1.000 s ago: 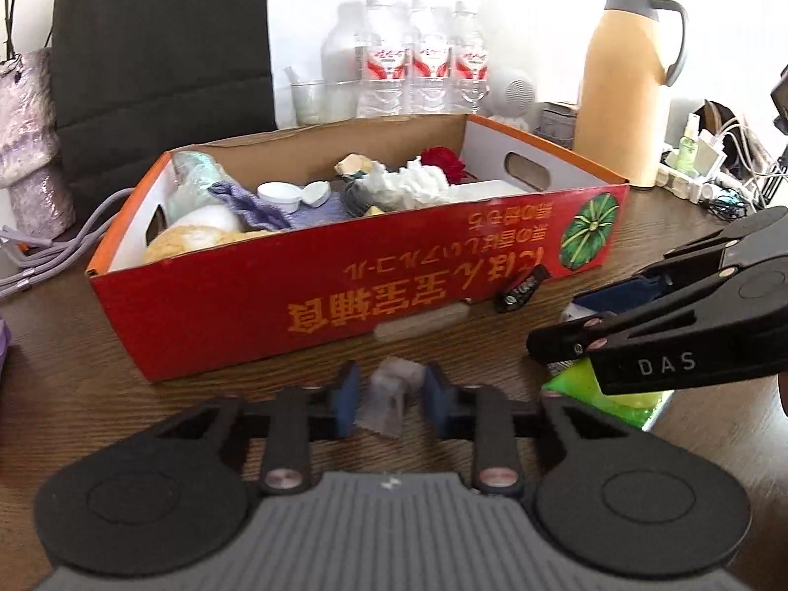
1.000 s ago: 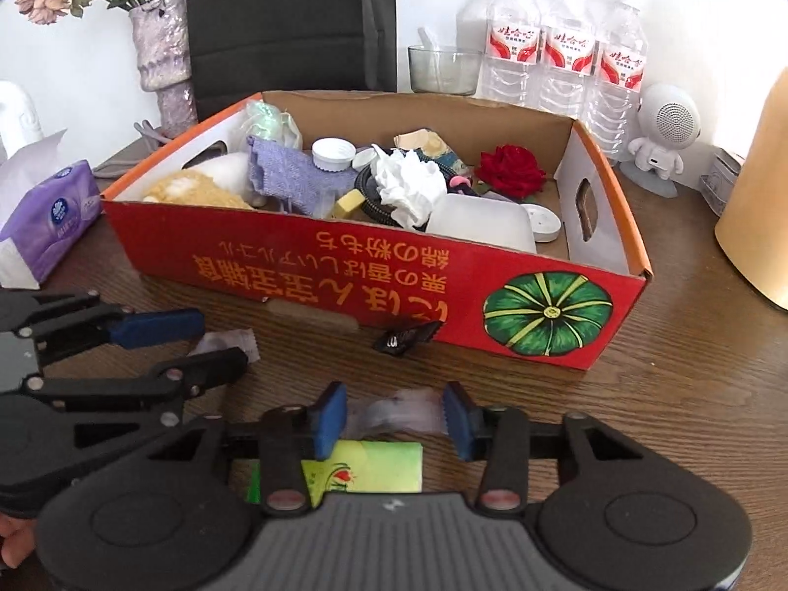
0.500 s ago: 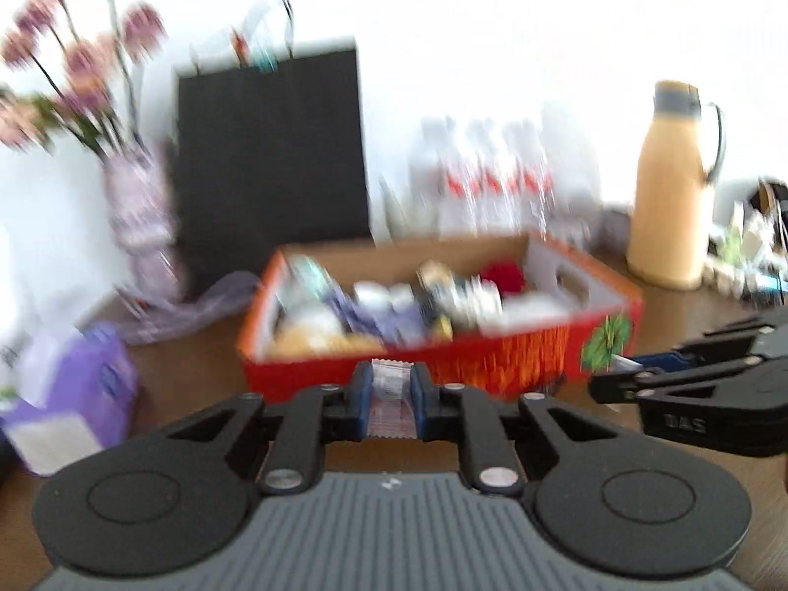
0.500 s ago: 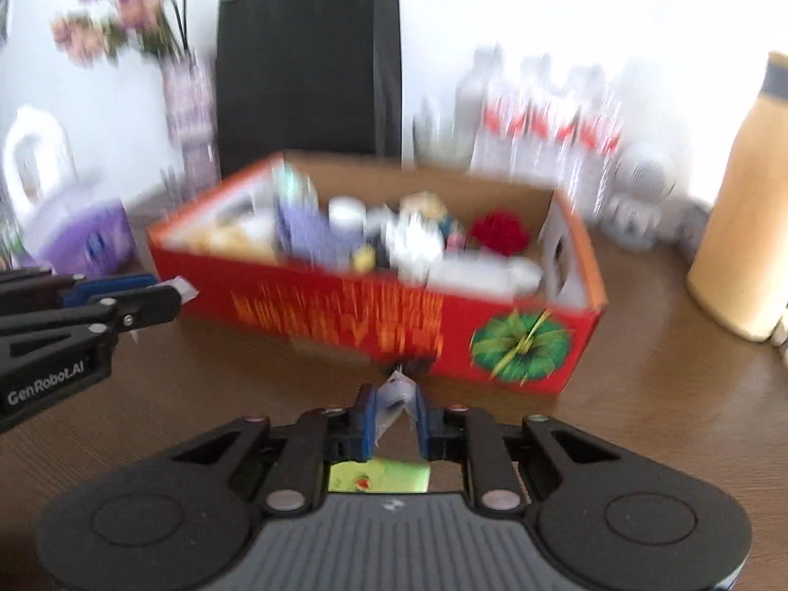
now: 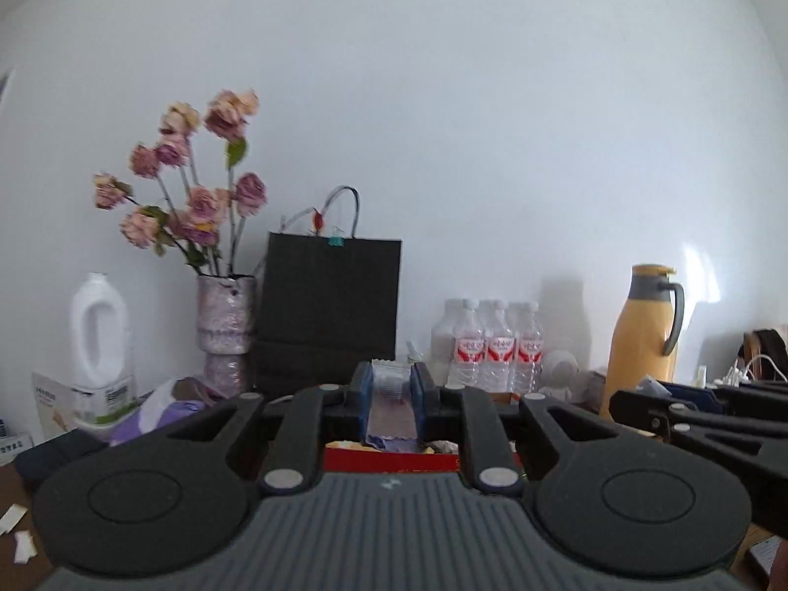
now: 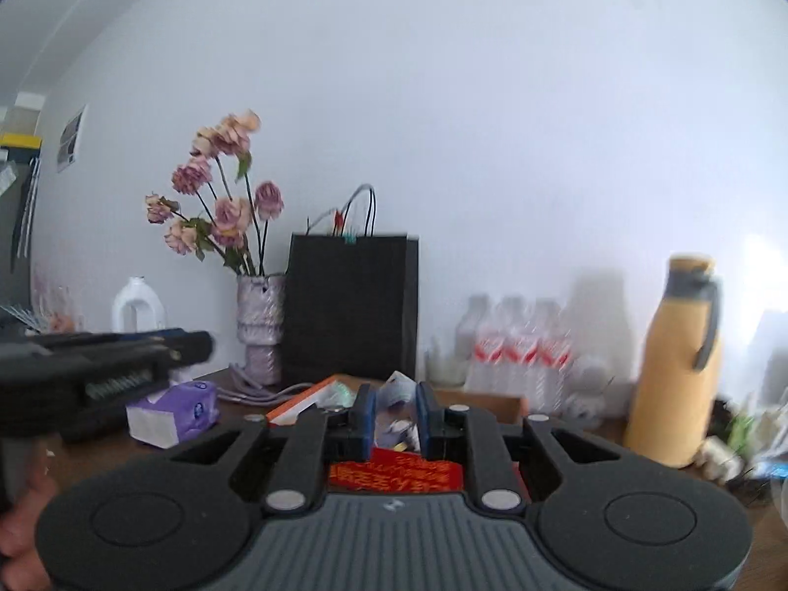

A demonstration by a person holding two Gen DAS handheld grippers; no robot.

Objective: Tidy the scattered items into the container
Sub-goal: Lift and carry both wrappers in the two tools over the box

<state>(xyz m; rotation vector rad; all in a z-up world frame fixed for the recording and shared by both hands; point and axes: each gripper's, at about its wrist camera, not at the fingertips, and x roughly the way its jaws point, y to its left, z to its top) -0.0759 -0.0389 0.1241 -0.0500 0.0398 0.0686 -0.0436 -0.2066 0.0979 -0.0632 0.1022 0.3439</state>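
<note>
A clear crinkled wrapper [image 5: 391, 409] sits pinched between the blue pads of my left gripper [image 5: 391, 380], which is shut on it and points level over the near wall of the red cardboard box [image 5: 394, 460]. My right gripper [image 6: 395, 396] is shut on a second small clear wrapper [image 6: 401, 384] above the same red box [image 6: 394, 475], whose orange rim [image 6: 300, 401] shows to the left. Most of the box and its contents are hidden behind the gripper bodies. Each gripper appears side-on in the other's view: the right gripper [image 5: 640, 396] and the left gripper [image 6: 197, 342].
Along the back wall stand a vase of dried roses [image 5: 226, 325], a black paper bag [image 5: 330, 315], water bottles [image 5: 497, 349], a yellow thermos [image 5: 640, 335] and a white jug [image 5: 96, 340]. A purple tissue pack [image 6: 172, 411] lies left. Paper scraps [image 5: 12, 517] lie on the table.
Both grippers closed on their wrappers, lifted them off the table and tilted up to level. The box dropped from the middle of each view to behind the fingers.
</note>
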